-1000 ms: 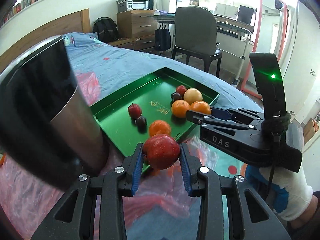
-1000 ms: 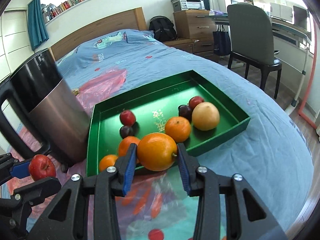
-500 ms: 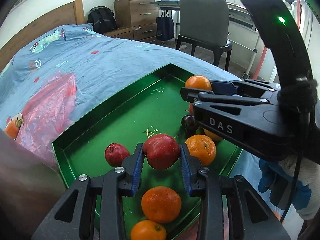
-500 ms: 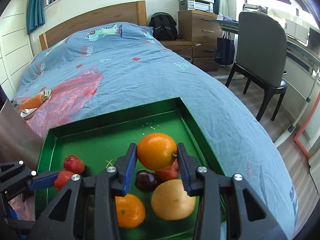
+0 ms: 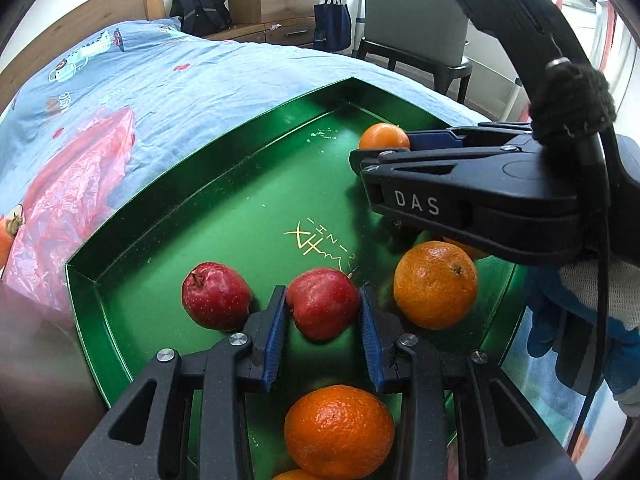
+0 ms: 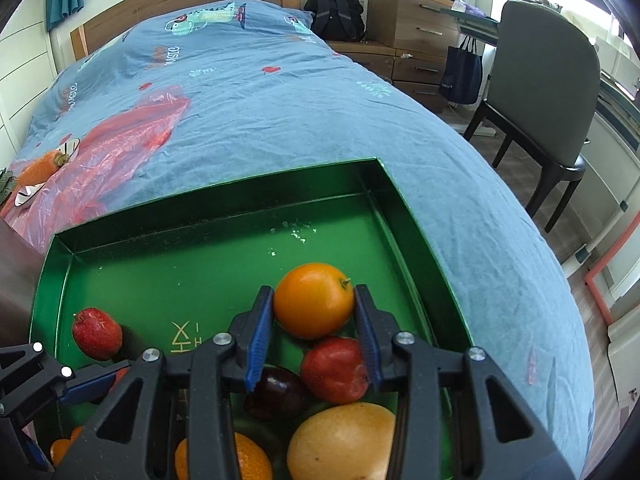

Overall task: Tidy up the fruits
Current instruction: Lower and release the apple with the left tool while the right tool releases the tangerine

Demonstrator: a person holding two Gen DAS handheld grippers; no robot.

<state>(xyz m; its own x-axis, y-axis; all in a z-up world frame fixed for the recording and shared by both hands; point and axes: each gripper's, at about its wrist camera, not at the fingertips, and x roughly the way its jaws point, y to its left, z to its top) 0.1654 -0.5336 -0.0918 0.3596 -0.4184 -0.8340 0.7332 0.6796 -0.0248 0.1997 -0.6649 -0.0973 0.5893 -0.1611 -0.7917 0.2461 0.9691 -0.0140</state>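
While over the green tray (image 5: 160, 184): left tool (image 5: 322, 312) clamping a red apple (image 5: 322, 302), "DAS"-marked right tool (image 6: 314, 312) clamping an orange (image 6: 314, 300).

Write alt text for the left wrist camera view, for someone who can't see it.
The left gripper holds a red apple low over a green tray on a blue bedspread. Beside it lies another red apple; the right gripper holds an orange farther back.

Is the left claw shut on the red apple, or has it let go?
Shut on it: both pads press the red apple's sides in the left claw, over the green tray.
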